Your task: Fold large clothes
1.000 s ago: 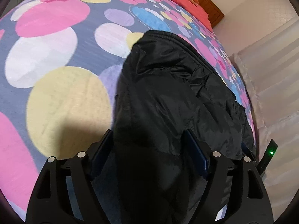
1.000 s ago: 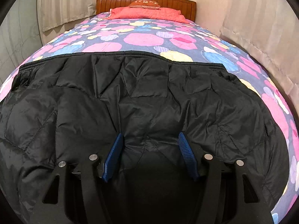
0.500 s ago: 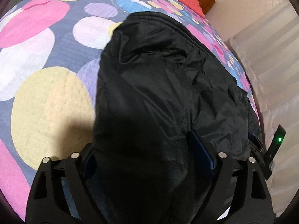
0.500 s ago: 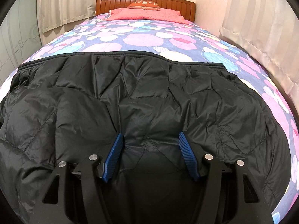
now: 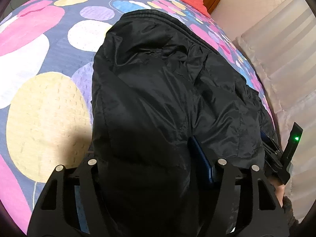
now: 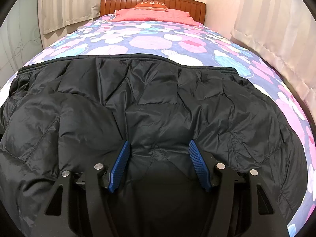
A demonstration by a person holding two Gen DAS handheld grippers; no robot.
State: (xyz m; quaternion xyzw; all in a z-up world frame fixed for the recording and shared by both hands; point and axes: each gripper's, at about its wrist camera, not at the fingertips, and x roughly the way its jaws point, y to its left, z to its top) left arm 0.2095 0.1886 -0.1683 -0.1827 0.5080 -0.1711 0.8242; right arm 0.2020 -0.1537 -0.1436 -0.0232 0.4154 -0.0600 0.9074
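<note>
A black puffy jacket (image 6: 158, 98) lies spread across the foot of the bed, its hem toward the pillows. My right gripper (image 6: 158, 144) is shut on a puckered bunch of its near edge, both blue pads (image 6: 120, 164) pressing in. In the left wrist view the jacket (image 5: 158, 75) is heaped lengthwise. My left gripper (image 5: 142, 146) is closing on a thick fold of it. Its right pad (image 5: 201, 158) presses the fabric and its left pad is hidden under the fabric. The right gripper's body with a green light (image 5: 294, 138) shows at the jacket's far end.
The bed has a bedspread with big coloured dots (image 5: 45, 106), red pillows (image 6: 154, 13) and a wooden headboard (image 6: 152, 0). Curtains hang along the right side (image 6: 276, 29) and the left (image 6: 65, 6). A person's hand (image 5: 280, 191) holds the right gripper.
The left gripper slid further onto the jacket fold and its jaws narrowed. The fabric now covers its left pad. The right gripper and the jacket's spread part have not moved.
</note>
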